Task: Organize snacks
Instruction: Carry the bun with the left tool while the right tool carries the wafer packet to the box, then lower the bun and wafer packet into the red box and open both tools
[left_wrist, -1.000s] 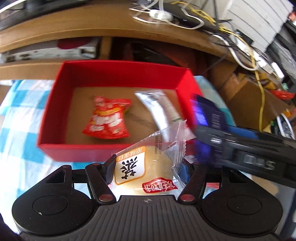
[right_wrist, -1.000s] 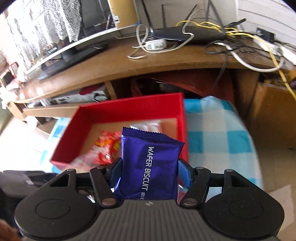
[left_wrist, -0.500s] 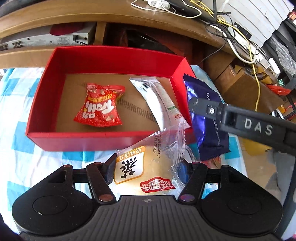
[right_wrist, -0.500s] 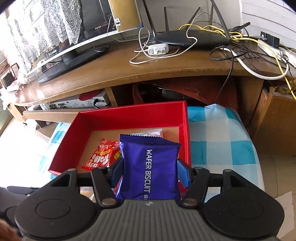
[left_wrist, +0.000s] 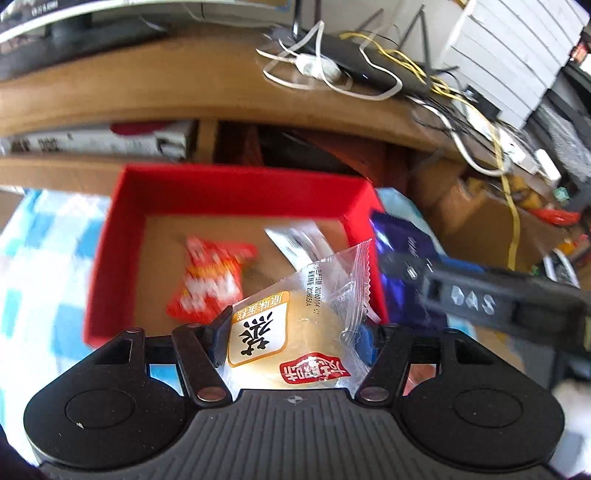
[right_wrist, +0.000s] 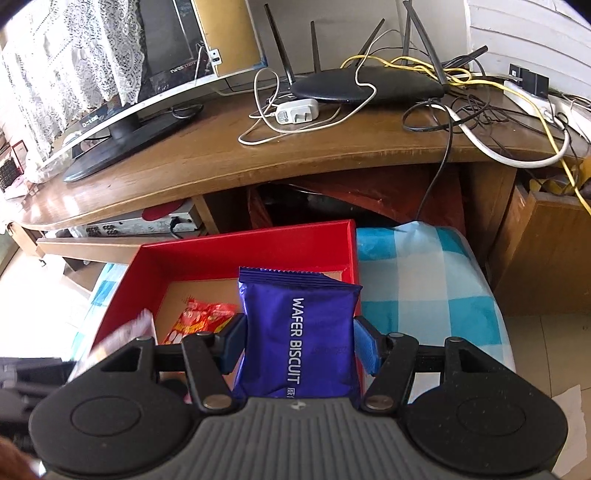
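A clear-wrapped cake is being clamped in the left hand-held gripper over the near wall of the red box; a purple wafer packet is being clamped in the right hand-held gripper at the box's right wall; beyond, a red snack bag and a white packet are lying on the box floor; the box is resting on a checked cloth before a wooden bench. Both packets are being crowded towards one corner; if released there, the wafer packet is likely to be dropped outside the wall, and slippery wrappers may be lost from the pads.
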